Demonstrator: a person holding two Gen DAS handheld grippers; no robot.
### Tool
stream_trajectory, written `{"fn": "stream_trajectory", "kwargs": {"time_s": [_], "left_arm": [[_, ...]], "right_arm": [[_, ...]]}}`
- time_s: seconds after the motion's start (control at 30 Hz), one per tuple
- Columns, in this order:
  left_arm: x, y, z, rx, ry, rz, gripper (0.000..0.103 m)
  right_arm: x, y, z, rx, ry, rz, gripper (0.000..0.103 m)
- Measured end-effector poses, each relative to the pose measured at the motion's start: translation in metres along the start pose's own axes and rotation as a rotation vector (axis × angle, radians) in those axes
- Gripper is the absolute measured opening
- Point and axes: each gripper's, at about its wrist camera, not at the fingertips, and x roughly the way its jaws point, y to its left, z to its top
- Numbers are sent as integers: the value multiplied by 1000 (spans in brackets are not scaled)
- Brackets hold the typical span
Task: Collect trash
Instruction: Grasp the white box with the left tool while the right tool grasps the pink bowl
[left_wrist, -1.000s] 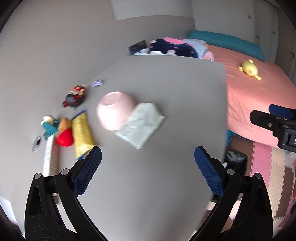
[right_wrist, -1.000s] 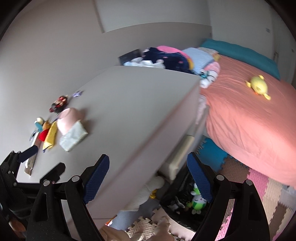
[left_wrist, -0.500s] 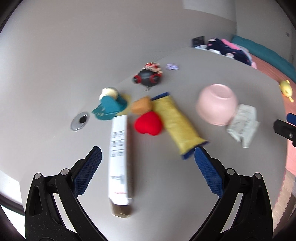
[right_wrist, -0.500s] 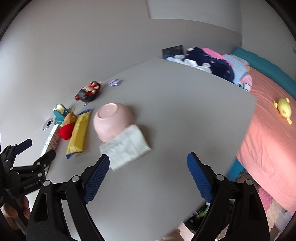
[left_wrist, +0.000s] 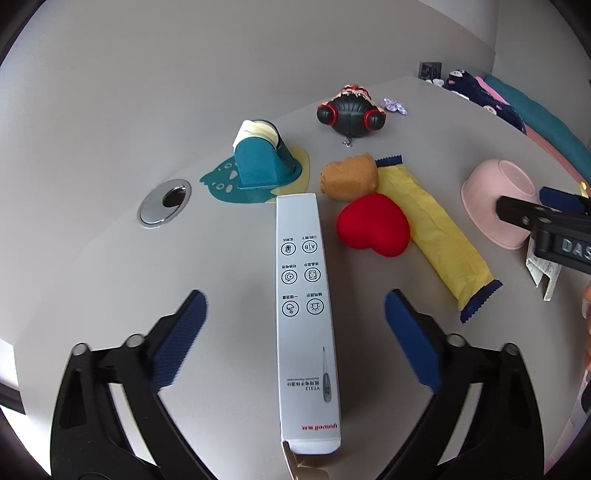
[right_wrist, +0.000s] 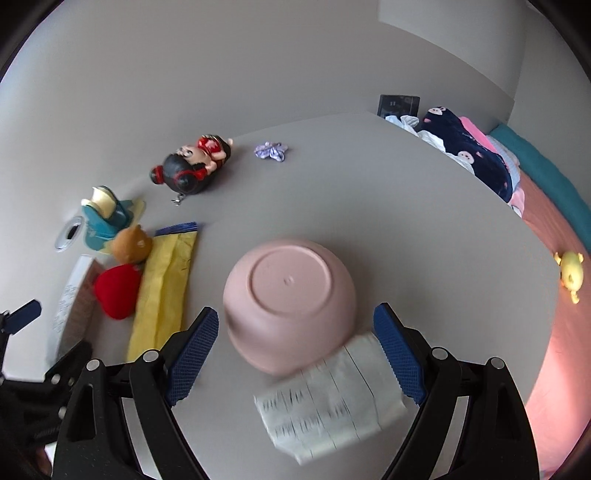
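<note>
Both grippers have swung in over the surface (left_wrist: 110, 258): left gripper (left_wrist: 293, 334) closing around the untouched white box (left_wrist: 304, 314), right gripper (right_wrist: 295, 354) open above seemingly crumpled paper (right_wrist: 332, 402), nothing collected yet.

Left gripper (left_wrist: 295, 332) jaws closing astride the seemingly untouched thermometer box (left_wrist: 304, 314).
</note>
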Motion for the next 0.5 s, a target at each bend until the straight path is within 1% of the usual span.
{"fn": "stream_trajectory", "kwargs": {"time_s": [0.07, 0.1, 0.17, 0.23, 0.27, 0.3, 0.33, 0.37, 0.4, 0.5], "left_arm": [[5, 2, 0, -13, 20, -13, 73], [8, 3, 0, -19, 26, -21, 71], [9, 8, 0, -39, 19, -36, 67], [10, 9, 1, -47, 18, -48, 60], [10, 9, 2, -51, 17, -56, 54], [9, 10, 1, -52, 12, -53, 45], [8, 9, 1, -50, 8, -55, 40], [8, 10, 1, -50, 6, -57, 32], [8, 10, 1, -50, 4, -56, 27], [7, 13, 2, -69, -2, -68, 27]], "right_arm": [[10, 2, 3, 8, 12, -8, 86], [14, 2, 4, 13, 19, -7, 86], [22, 3, 5, 15, 35, -11, 86], [27, 4, 5, 15, 44, -13, 86], [28, 3, 5, 19, 39, -13, 86], [29, 3, 5, 20, 36, -12, 86], [30, 3, 6, 18, 33, -10, 86], [30, 3, 6, 15, 32, -8, 86], [30, 2, 6, 12, 32, -6, 85], [23, 0, 6, 24, 2, -5, 85]]}}
